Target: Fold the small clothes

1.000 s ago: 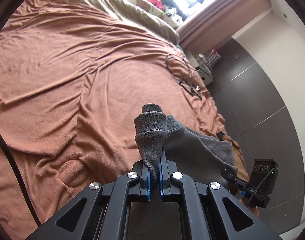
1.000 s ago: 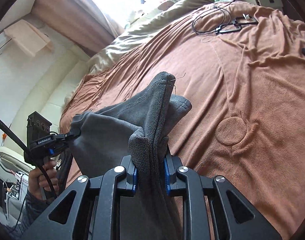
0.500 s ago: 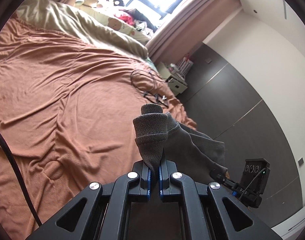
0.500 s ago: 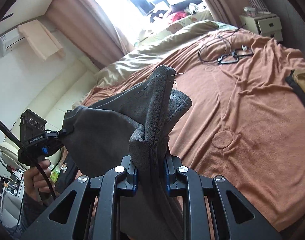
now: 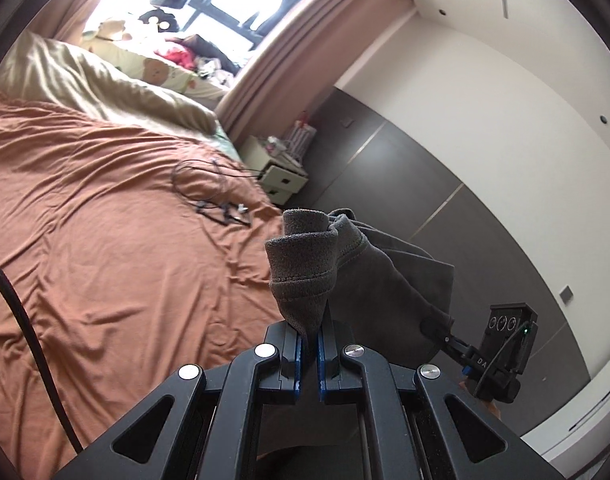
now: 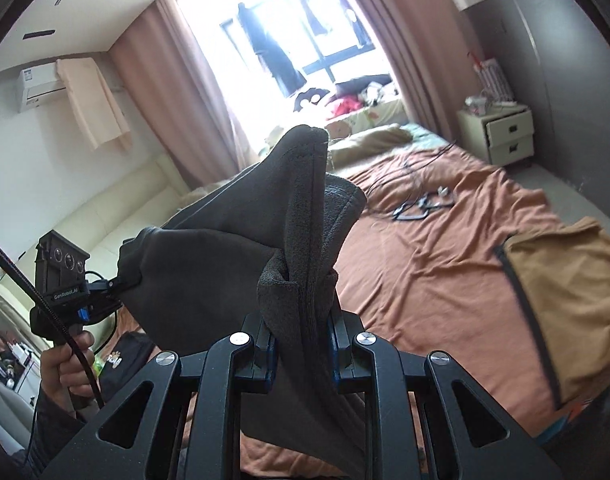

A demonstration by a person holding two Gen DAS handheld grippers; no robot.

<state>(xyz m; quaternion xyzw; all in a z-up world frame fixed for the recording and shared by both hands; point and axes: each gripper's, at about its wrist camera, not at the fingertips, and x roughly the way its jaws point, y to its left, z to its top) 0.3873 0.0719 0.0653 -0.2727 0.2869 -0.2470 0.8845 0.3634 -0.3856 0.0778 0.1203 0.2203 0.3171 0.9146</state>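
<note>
A dark grey fleece garment (image 5: 369, 280) hangs in the air between both grippers, above the bed. My left gripper (image 5: 309, 344) is shut on one bunched corner of it. My right gripper (image 6: 301, 340) is shut on another thick bunched edge of the garment (image 6: 225, 264). The right gripper shows in the left wrist view (image 5: 445, 330) at the garment's far corner. The left gripper shows in the right wrist view (image 6: 115, 280) at the left. The garment's lower part is hidden below the jaws.
The bed has a rust-brown blanket (image 5: 105, 240) with black cables (image 5: 217, 200) on it. A tan garment (image 6: 565, 288) lies at the bed's right side. A white nightstand (image 6: 501, 136) stands by the dark wall. Pillows and clutter lie below the window (image 6: 305, 40).
Both grippers have risen and tilted upward with the grey garment in them. The views now show more of the window, curtains and walls and less of the bed.
</note>
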